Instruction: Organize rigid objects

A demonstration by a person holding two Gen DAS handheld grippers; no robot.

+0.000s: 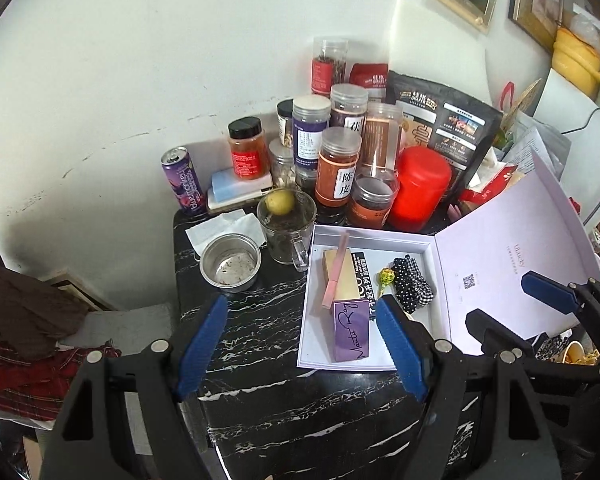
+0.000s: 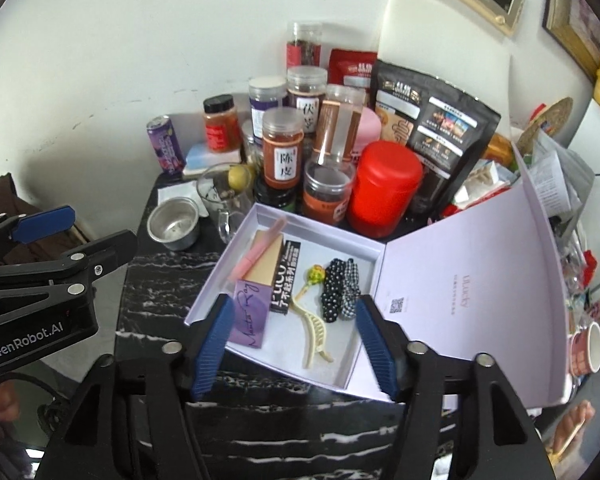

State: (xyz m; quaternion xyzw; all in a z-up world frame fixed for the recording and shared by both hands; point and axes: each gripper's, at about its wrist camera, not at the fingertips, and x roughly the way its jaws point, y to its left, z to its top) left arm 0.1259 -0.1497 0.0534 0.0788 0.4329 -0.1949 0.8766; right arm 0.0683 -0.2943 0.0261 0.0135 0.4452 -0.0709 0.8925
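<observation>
White box [image 2: 364, 354], lid open, on black marble tabletop [image 1: 260, 344]: holds purple carton [image 2: 250, 318], cream hair claw [image 2: 314, 334], dotted scrunchies [image 2: 338, 290]. Left gripper [image 1: 302, 346] and right gripper [image 2: 296, 346]: jaws apart, empty.

A purple drink can [image 1: 183, 182] stands at the back left of the black marble tabletop [image 1: 268, 400], near a steel bowl [image 1: 230, 263]. A glass mug [image 1: 287, 227] beside the bowl holds what looks like a lemon [image 1: 278, 201]. Behind stand a red canister [image 1: 419, 189] and a black pouch [image 1: 444, 120].

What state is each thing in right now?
Left gripper: open, empty.
Right gripper: open, empty.
Box: lid open, items inside.
Purple carton: lying in box.
Hair claw: lying in box.
Can: upright, tab opened.
Red canister: upright, closed.
Steel cup: upright, nearly empty.
Glass mug: upright, lemon on the rim.
</observation>
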